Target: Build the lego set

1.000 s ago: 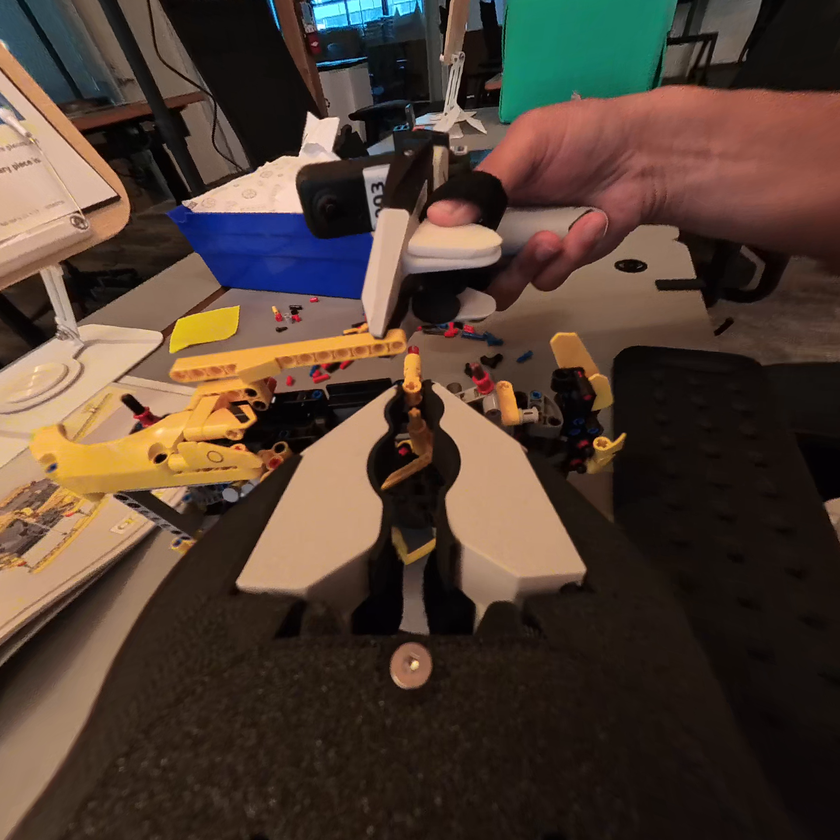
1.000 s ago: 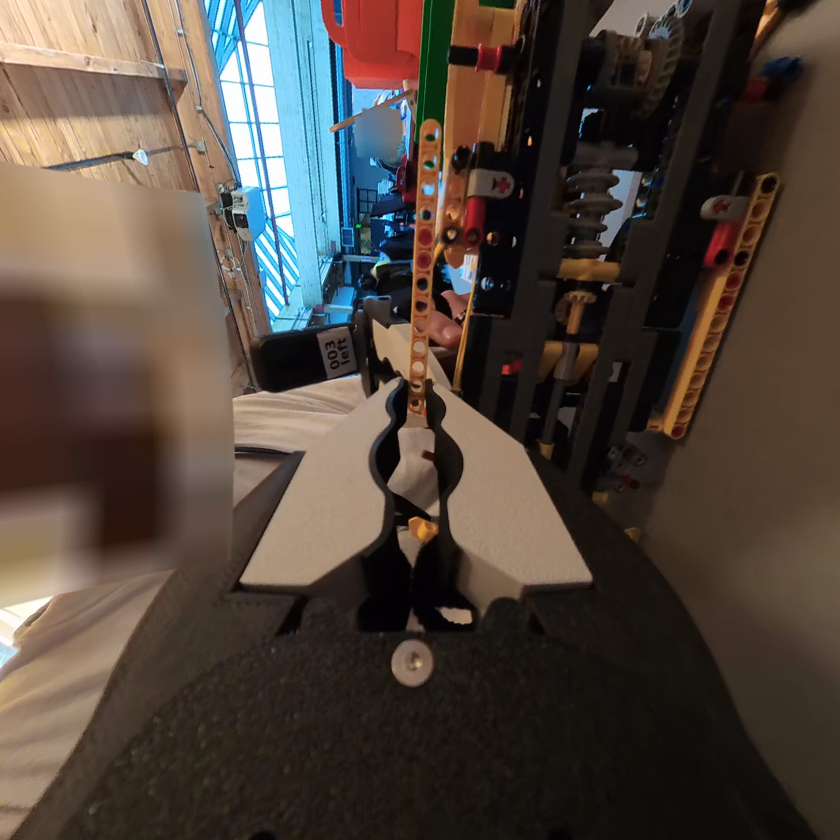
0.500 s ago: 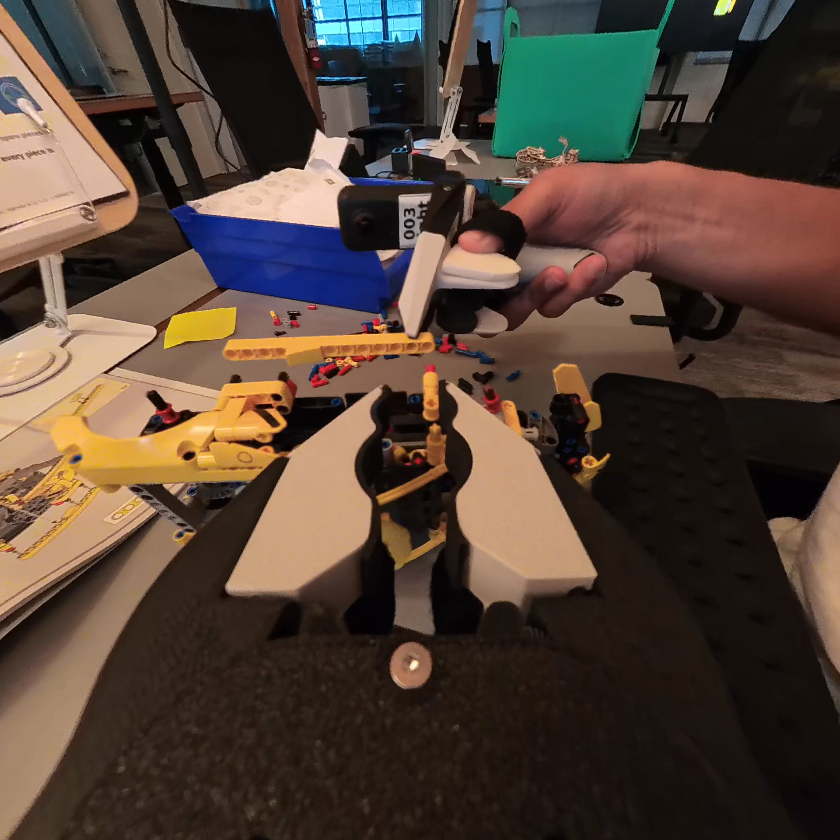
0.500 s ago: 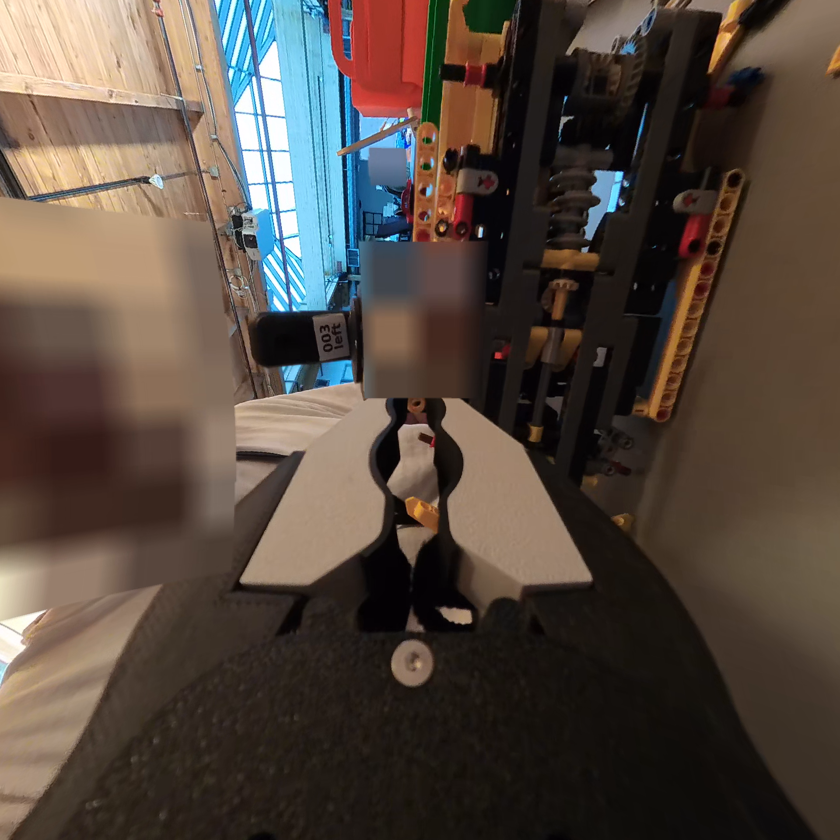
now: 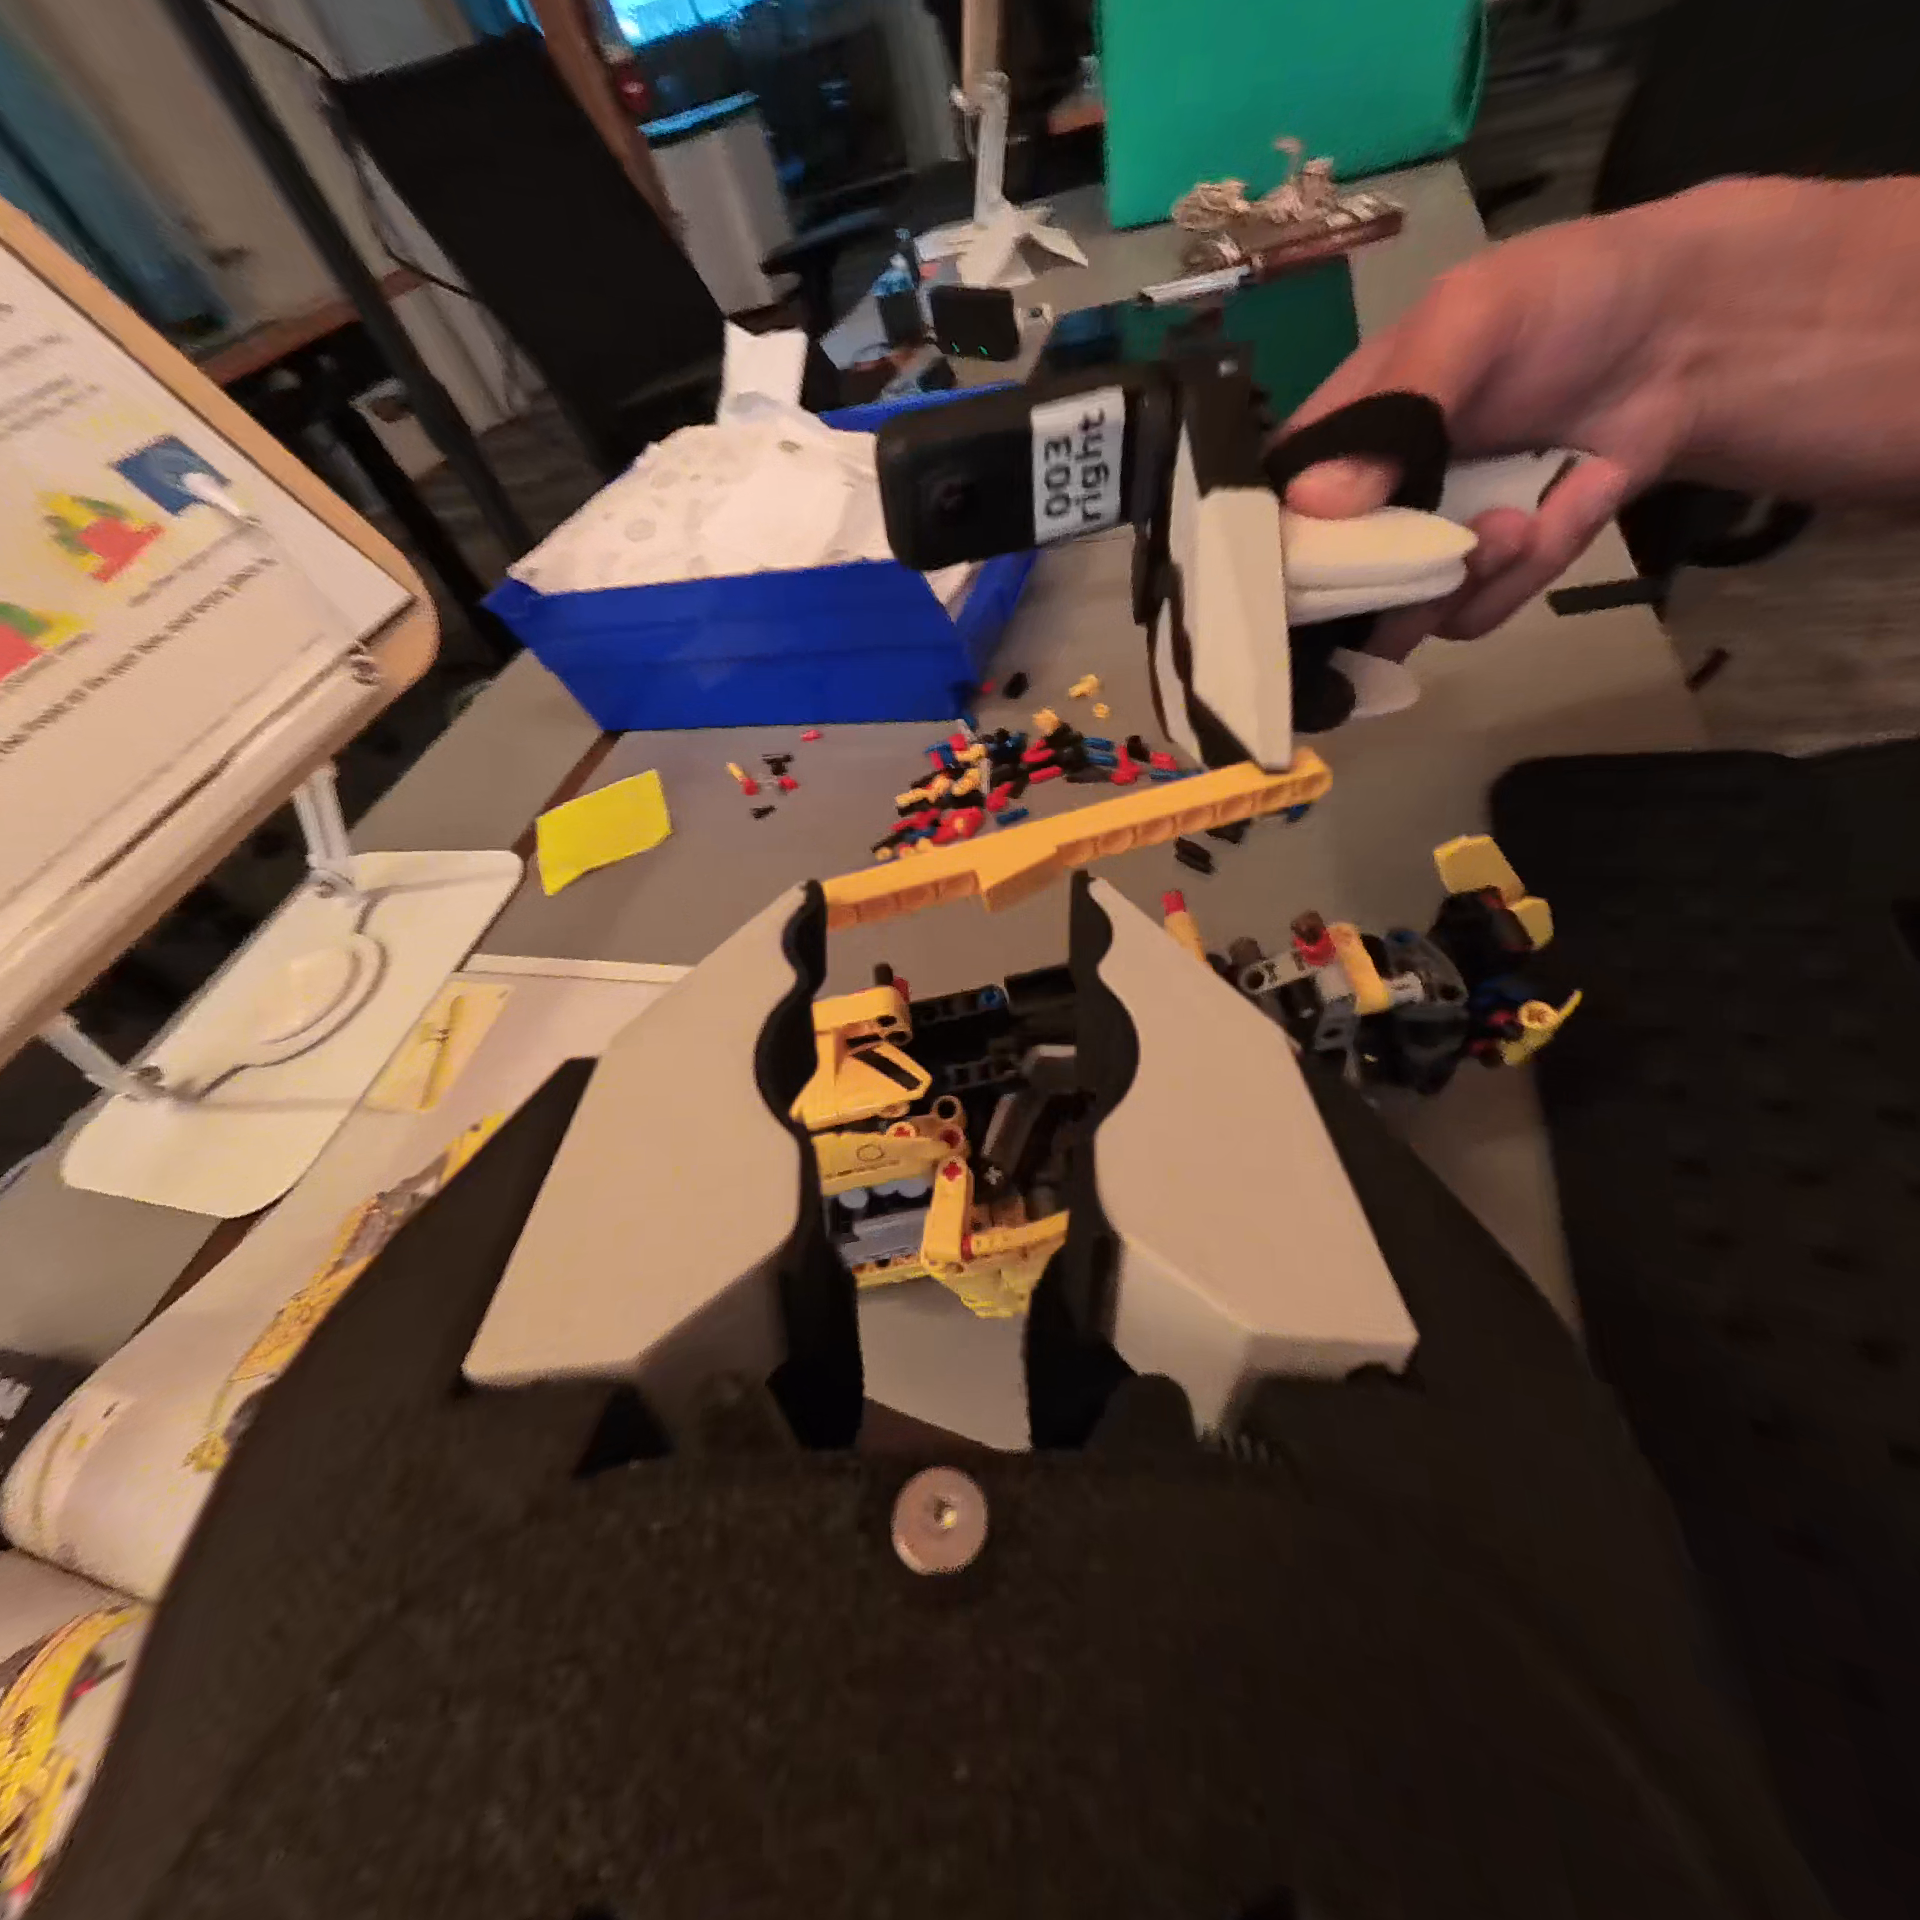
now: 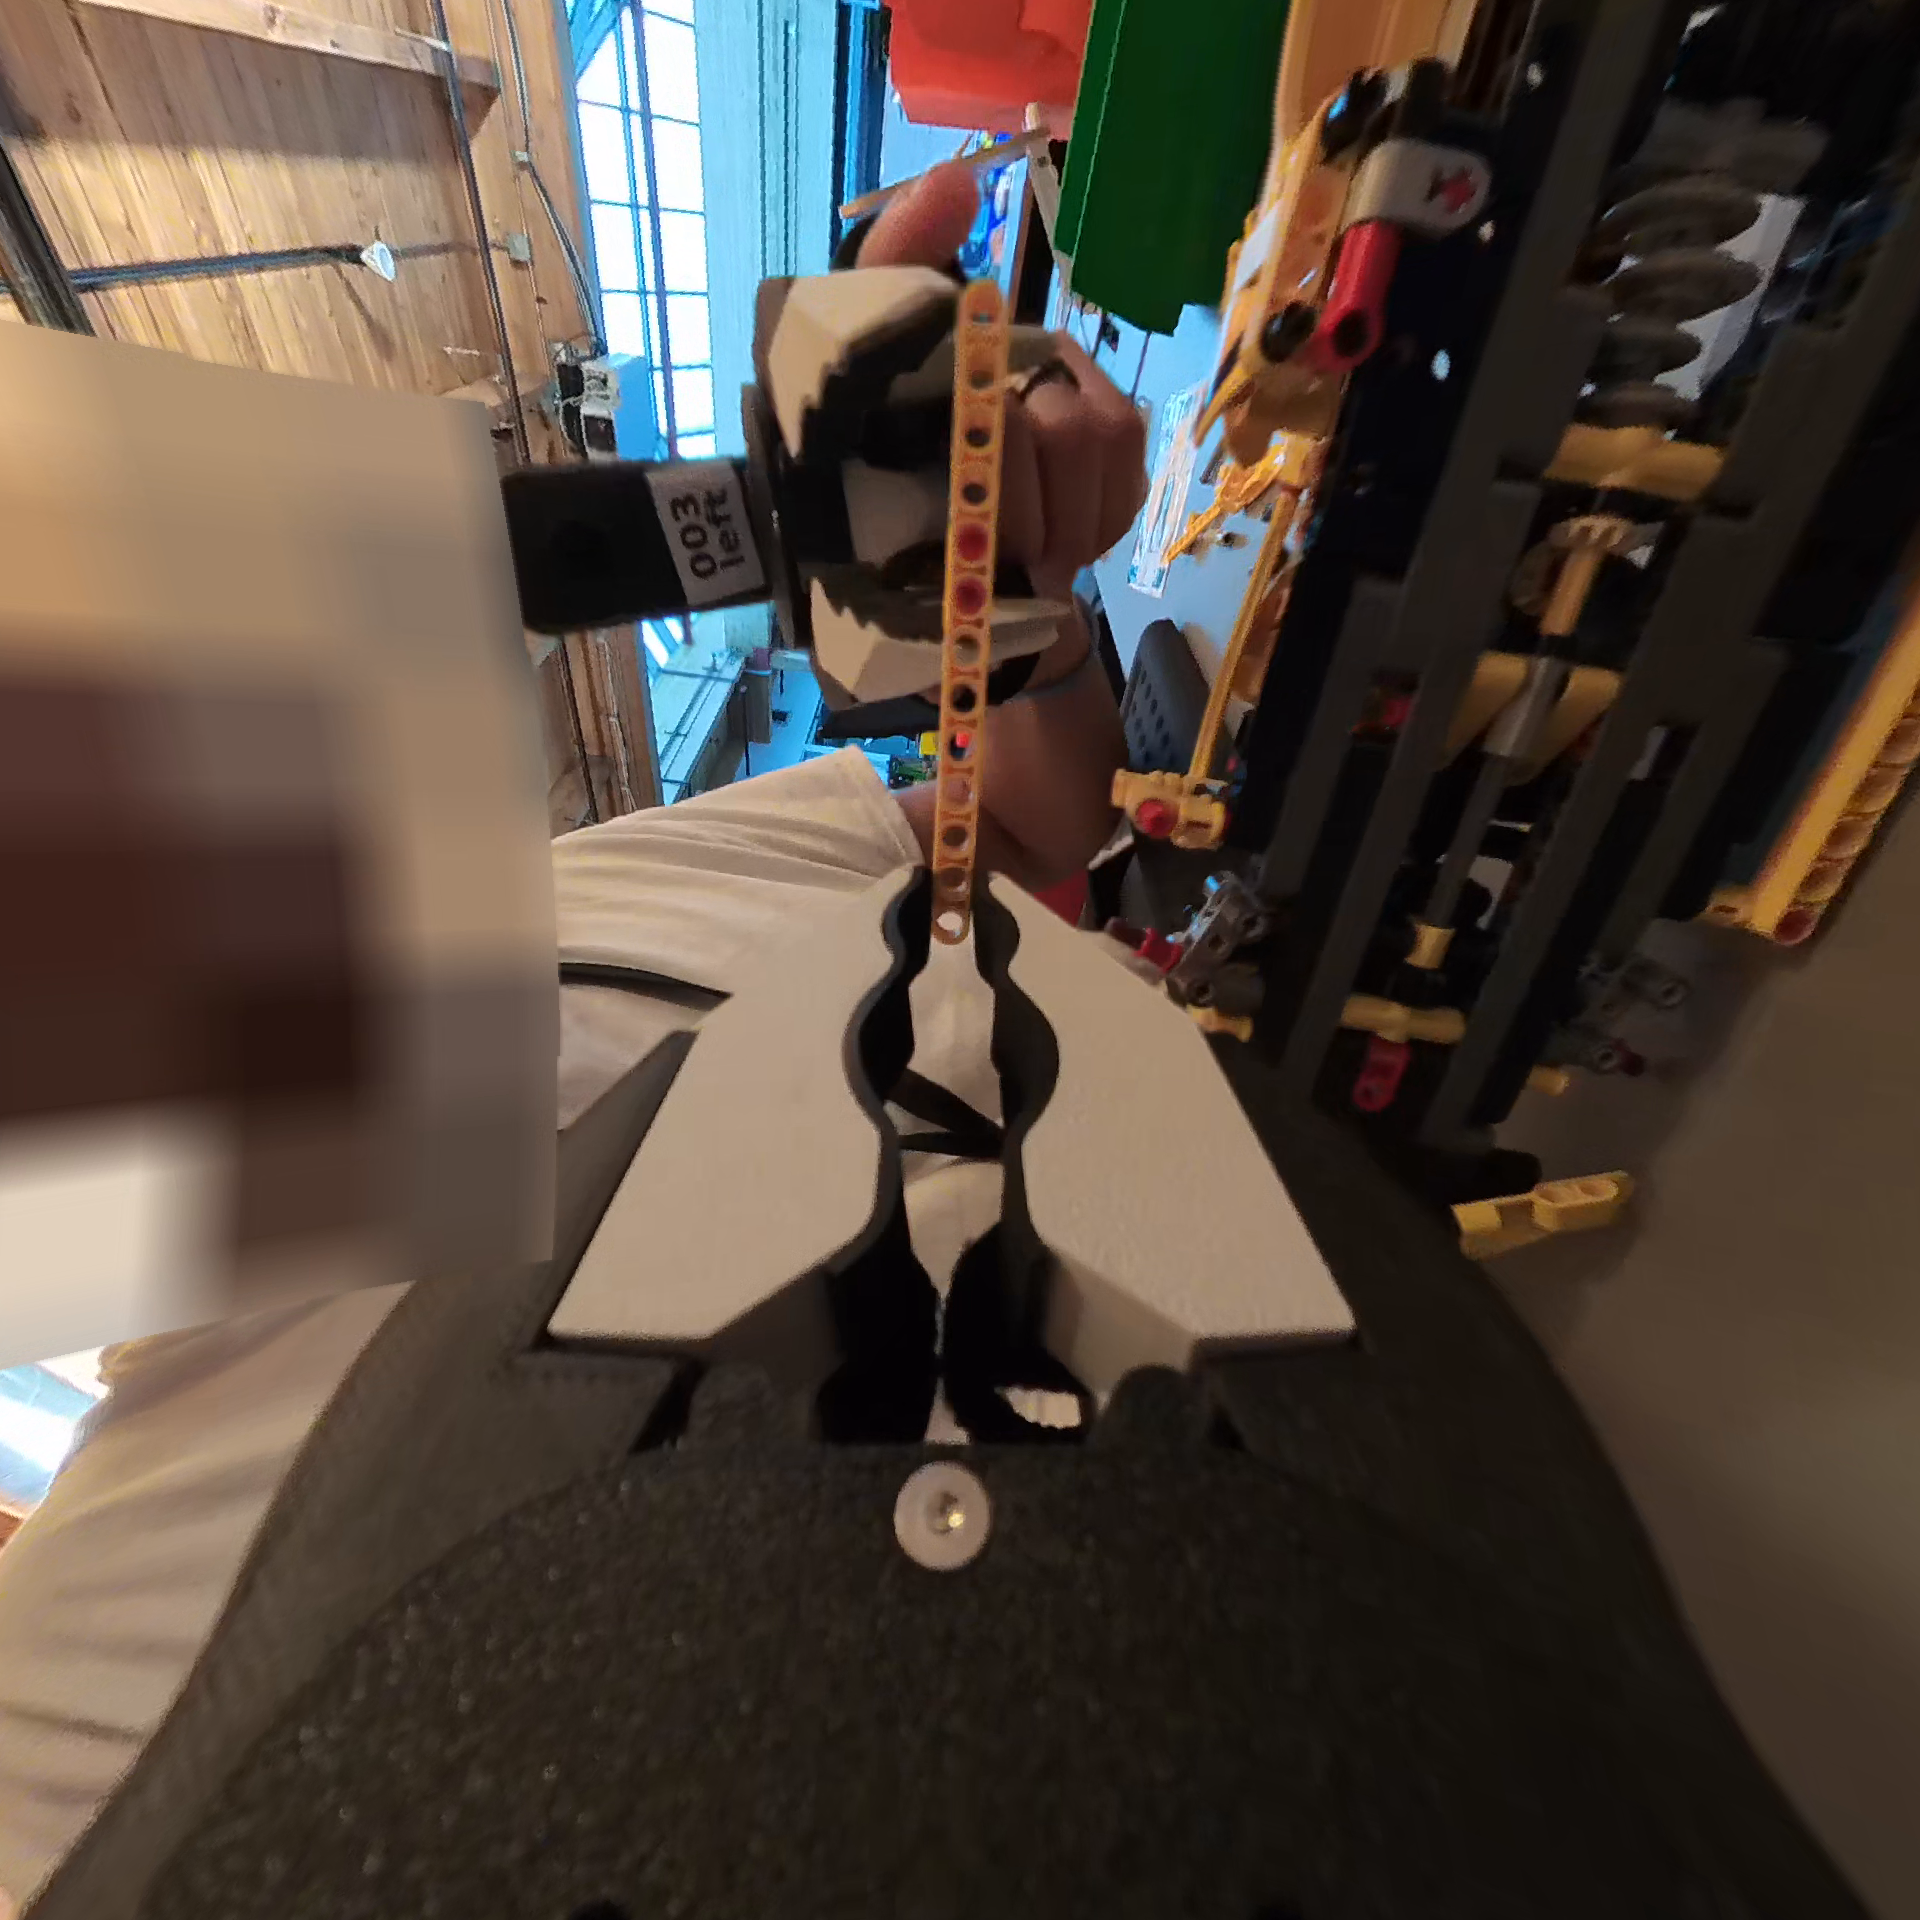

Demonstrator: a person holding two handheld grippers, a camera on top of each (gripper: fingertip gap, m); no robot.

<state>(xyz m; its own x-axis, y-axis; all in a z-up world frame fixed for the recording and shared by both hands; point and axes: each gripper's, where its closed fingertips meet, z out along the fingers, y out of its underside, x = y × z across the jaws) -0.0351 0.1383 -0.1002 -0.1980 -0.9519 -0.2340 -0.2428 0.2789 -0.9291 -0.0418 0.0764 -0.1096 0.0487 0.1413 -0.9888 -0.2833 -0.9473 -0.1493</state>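
The long yellow beam (image 5: 1081, 836) is clamped at one end by the right claw (image 5: 1242, 743), which is tipped downward from a hand (image 5: 1662, 384) reaching in from the right; the beam's long axis runs away from those tips toward the left claw (image 5: 940, 914), whose fingers (image 5: 665, 1164) are spread apart, empty. Below the left claw (partly hidden) the yellow-and-black model (image 5: 925, 1143) lies on the grey tabletop (image 5: 707, 914), loose pins (image 5: 997, 769) and a blue bin (image 5: 758, 644) beyond.
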